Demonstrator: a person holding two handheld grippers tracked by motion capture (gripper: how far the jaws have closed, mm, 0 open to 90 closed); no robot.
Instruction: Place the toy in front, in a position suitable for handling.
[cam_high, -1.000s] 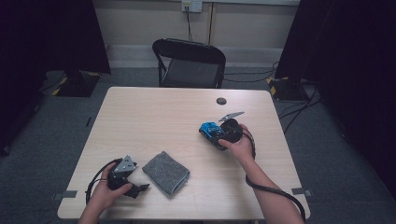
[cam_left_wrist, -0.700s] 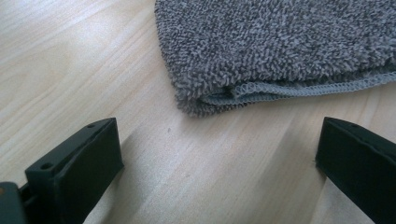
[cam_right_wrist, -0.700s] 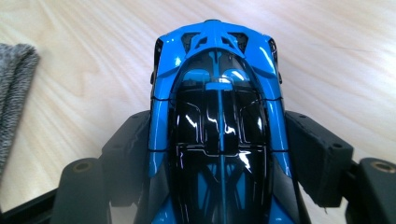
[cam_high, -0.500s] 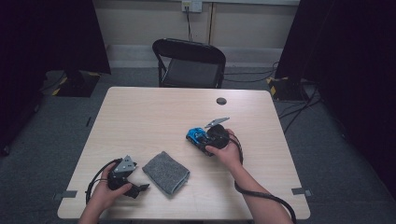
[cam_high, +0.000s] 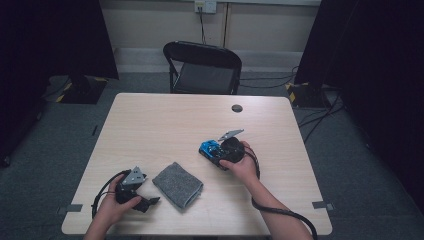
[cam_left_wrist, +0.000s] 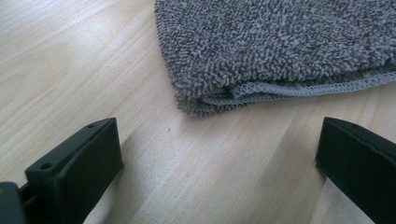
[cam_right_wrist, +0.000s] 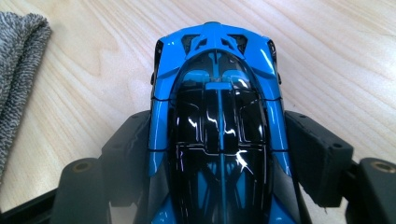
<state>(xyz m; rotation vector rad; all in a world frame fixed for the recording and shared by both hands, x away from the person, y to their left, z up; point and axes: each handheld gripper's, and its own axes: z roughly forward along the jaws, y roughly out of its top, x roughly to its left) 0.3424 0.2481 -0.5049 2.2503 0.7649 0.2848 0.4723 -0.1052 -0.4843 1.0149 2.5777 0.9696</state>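
Right tongs (cam_high: 212, 150): clamped on the blue toy car (cam_right_wrist: 217, 116), carrying it left across the counter (cam_high: 160, 120) toward the grey cloth (cam_high: 177, 185).
Left tongs (cam_high: 150, 202): resting apart beside the cloth.
Meaning: car is nearing the cloth.

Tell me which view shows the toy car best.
Right gripper view: the blue toy car sits close up between that gripper's jaws, which clamp its sides. High view shows it small, partly behind the hand.
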